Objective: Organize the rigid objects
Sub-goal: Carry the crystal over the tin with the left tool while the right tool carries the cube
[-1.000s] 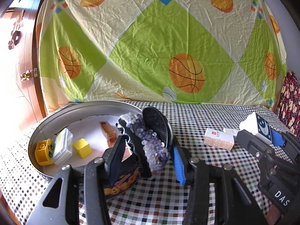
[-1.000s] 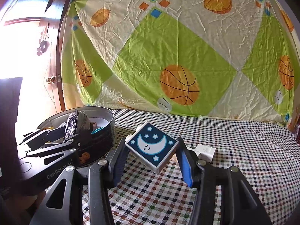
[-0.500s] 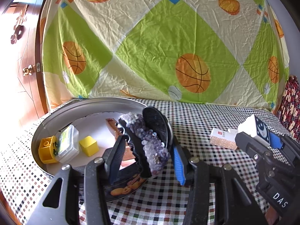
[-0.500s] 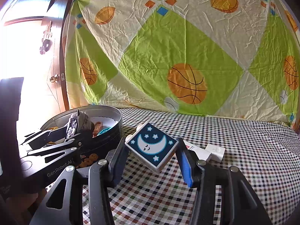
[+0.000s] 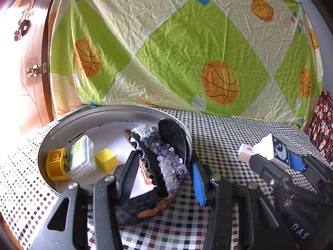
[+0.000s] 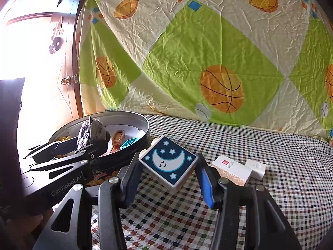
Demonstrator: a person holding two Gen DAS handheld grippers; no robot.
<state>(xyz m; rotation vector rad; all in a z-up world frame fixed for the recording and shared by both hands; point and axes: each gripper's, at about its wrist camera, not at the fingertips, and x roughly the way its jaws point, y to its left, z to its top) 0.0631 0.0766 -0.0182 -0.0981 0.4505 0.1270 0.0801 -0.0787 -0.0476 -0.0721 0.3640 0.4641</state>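
My left gripper point(image 5: 164, 177) is shut on a dark amethyst geode point(image 5: 162, 156) with purple crystals, held over the near rim of the round metal tin point(image 5: 108, 112); the geode also shows in the right wrist view point(image 6: 91, 133). My right gripper point(image 6: 168, 177) is shut on a white block with a blue moon face point(image 6: 168, 162), held above the checkered tablecloth point(image 6: 270, 145) right of the tin point(image 6: 143, 125). The block also shows in the left wrist view point(image 5: 276, 148). In the tin lie a yellow brick point(image 5: 55, 164), a clear case point(image 5: 81, 156), a yellow cube point(image 5: 105, 159) and a copper-brown piece point(image 6: 116, 139).
A white box with a speckled side point(image 6: 231, 169) and a small white block point(image 6: 256, 167) lie on the cloth to the right of the tin. A basketball-print sheet point(image 6: 208, 52) hangs behind. A wooden door point(image 5: 25, 52) stands at the left.
Both grippers have moved forward and toward the tin with their loads. The geode now hangs further over the tin's inside.
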